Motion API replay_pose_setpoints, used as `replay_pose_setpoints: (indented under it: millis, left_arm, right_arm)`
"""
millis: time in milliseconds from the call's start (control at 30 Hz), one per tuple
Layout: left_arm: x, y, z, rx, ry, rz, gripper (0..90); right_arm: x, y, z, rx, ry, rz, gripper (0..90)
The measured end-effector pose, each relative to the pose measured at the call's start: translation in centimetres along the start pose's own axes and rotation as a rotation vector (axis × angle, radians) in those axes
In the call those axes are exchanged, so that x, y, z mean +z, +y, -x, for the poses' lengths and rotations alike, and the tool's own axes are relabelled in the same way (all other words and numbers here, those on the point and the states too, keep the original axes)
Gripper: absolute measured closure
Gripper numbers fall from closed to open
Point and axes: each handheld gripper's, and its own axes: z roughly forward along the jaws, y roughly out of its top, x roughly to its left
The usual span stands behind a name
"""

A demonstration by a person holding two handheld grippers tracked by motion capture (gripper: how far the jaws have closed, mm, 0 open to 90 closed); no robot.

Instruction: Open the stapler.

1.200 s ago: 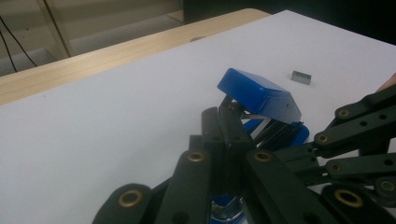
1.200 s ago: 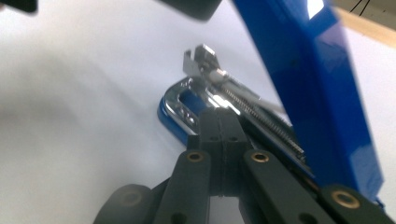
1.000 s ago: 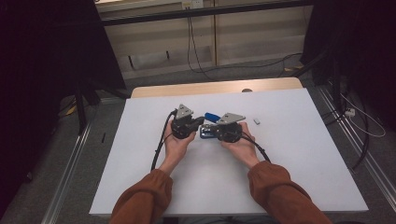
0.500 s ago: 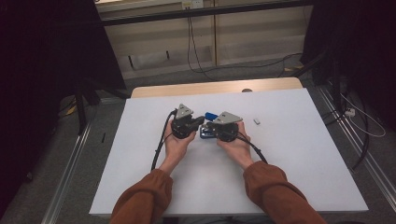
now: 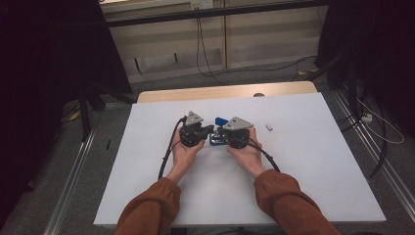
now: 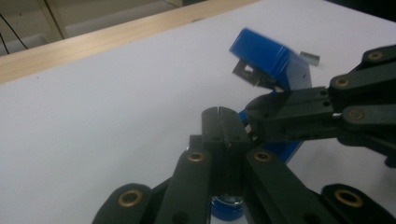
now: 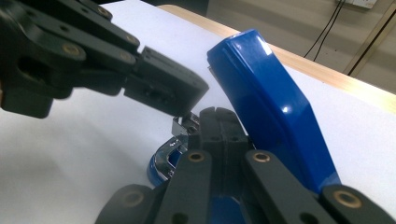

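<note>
High view: both grippers met at mid-table, a bit toward the far side of the white table (image 5: 147,196). Left gripper (image 5: 207,132) and right gripper (image 5: 221,133) pointed inward at each other, tips nearly touching over a blue stapler (image 5: 219,139) that lay between them. Its top arm stood up at the far side. A small strip of staples (image 5: 268,127) lay apart to the right, on bare tabletop.

Left gripper view: own jaws pressed together, seam closed, nothing clamped between the pads as far as could be seen. Stapler base sat just under/behind those jaws, lid (image 6: 271,60) swung open & tilted up at the far right, metal staple channel end exposed. Right gripper came in from the right, its tip also closed, touching or just beside the stapler's metal rail – couldn't tell which. Staple strip (image 6: 309,57) was beyond the lid.

Right gripper view: own jaws shut too, tip resting at the chrome magazine (image 7: 180,128); blue lid (image 7: 271,107) rose steeply at right. Left gripper (image 7: 184,102) hovered just above the magazine from the left.

Progress, my read: stapler opened already, prob. for reloading. Staples not yet picked up; loading & closing the lid remained.
</note>
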Motion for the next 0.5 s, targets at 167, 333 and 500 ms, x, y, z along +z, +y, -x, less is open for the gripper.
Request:
replay_pose_setpoints:
  millis: [167, 333, 500]
  left_arm:
    - [0.24, -0.02, 0.39, 0.022, 0.001, -0.008, 90.0]
    - [0.44, -0.22, 0.27, 0.013, 0.004, -0.012, 90.0]
    - [0.43, -0.27, 0.06, 0.004, -0.008, -0.014, 90.0]
  right_arm:
    - [0.16, -0.1, -0.06, -0.008, 0.002, 0.001, 90.0]
    - [0.13, -0.1, -0.02, -0.007, -0.001, 0.0, 90.0]
    - [0.13, -0.11, -0.05, -0.01, -0.003, -0.002, 90.0]
